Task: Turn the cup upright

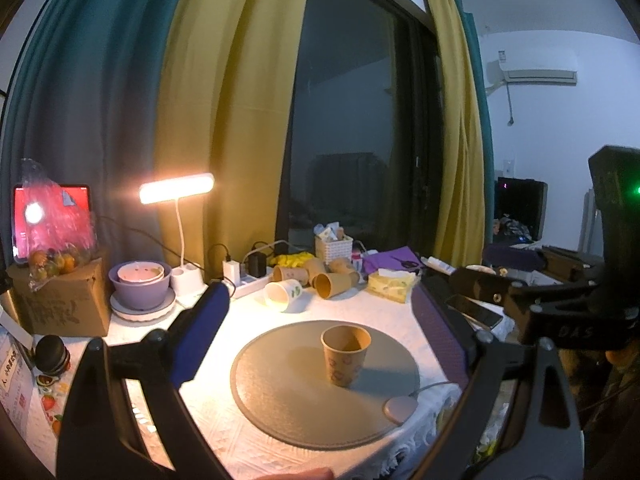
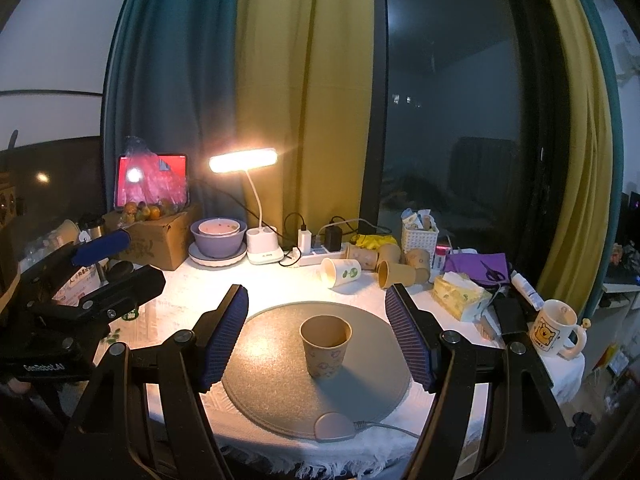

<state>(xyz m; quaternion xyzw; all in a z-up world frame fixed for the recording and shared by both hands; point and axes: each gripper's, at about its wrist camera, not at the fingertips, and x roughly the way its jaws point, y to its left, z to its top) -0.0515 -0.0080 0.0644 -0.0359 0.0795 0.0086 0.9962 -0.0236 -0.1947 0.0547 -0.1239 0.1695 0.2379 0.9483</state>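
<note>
A brown paper cup (image 1: 345, 355) (image 2: 325, 346) stands upright, mouth up, on a round grey mat (image 1: 288, 404) (image 2: 280, 392). My right gripper (image 2: 318, 334) is open and empty, its ribbed blue pads well apart on either side of the cup and a little nearer than it. My left gripper (image 1: 320, 328) is open and empty, with the cup between and beyond its fingers; its left blue pad (image 1: 200, 340) shows clearly. The left gripper also shows at the left of the right wrist view (image 2: 100, 264).
Several paper cups lie on their sides at the back (image 2: 384, 268) (image 1: 316, 280). A lit desk lamp (image 2: 244, 160), a purple bowl (image 2: 218, 236), a cardboard box (image 2: 160, 240), a tissue pack (image 2: 460, 292) and a mug (image 2: 554, 328) stand around. A cable puck (image 2: 334, 426) sits at the mat's front.
</note>
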